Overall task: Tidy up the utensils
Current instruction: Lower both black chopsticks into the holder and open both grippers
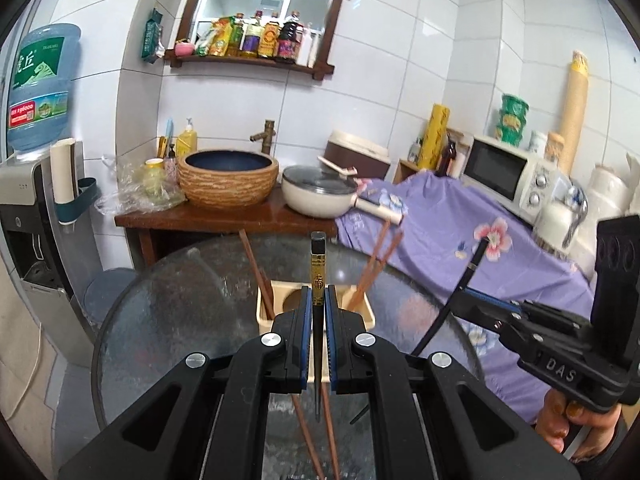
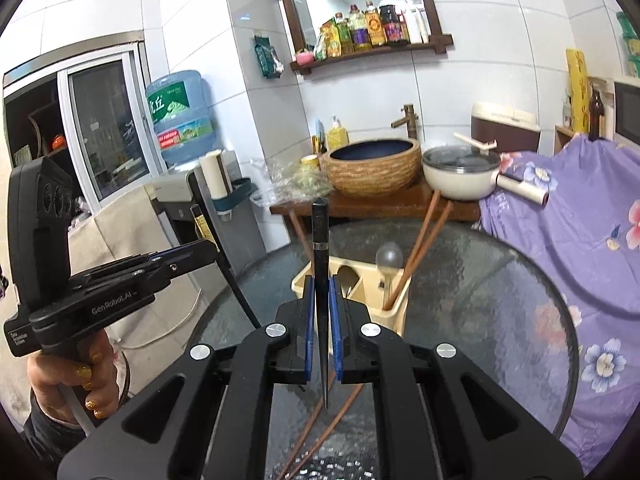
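Brown chopsticks (image 1: 370, 276) already in holder (image 1: 360, 312); two more (image 1: 320, 440) lie on surface (image 1: 180, 320); left gripper (image 1: 319, 308) and right gripper (image 2: 322, 300) fingers each clamped on a black chopstick (image 1: 318, 280), unplaced.

Your two wrist cameras look forward and slightly down, close over the glass table (image 1: 168, 312).
Both share the utensil holder (image 2: 384, 300), basin (image 1: 228, 178) and mirror shelf (image 2: 360, 16).

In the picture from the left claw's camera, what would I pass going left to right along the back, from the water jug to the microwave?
Blue water bottle → yellow soap bottle → woven-look basin → white lidded pot → brown and white box → yellow roll → microwave.
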`<move>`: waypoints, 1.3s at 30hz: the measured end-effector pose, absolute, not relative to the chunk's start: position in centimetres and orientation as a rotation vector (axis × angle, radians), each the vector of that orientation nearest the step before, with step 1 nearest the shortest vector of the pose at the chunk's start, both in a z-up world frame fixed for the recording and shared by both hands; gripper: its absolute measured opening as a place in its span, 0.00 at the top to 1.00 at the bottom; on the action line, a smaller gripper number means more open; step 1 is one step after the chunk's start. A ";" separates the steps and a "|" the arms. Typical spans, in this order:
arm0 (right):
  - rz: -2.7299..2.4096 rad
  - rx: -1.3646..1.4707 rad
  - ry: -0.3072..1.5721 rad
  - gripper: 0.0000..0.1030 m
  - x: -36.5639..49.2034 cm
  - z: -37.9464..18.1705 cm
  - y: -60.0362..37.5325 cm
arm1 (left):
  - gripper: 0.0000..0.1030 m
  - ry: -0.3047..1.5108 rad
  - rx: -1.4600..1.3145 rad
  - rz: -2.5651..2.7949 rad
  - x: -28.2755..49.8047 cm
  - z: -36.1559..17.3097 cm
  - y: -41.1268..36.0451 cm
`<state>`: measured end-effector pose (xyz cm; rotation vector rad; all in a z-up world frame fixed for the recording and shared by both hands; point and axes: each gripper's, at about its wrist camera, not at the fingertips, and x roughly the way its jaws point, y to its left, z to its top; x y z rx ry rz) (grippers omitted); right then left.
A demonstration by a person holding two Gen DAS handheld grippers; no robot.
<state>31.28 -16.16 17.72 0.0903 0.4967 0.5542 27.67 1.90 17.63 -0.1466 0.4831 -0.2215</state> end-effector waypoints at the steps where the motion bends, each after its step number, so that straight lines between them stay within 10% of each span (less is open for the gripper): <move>1: 0.553 0.092 0.491 0.92 31.5 18.3 -16.1 | 0.94 0.478 -0.154 -0.218 27.9 18.1 2.0; 17: 0.437 0.099 0.350 0.92 37.8 23.3 -14.8 | 0.94 0.313 -0.233 -0.099 34.3 24.0 3.1; 39: 0.372 0.114 0.507 0.92 41.5 11.7 -14.3 | 0.94 0.487 -0.209 -0.070 37.9 11.7 2.2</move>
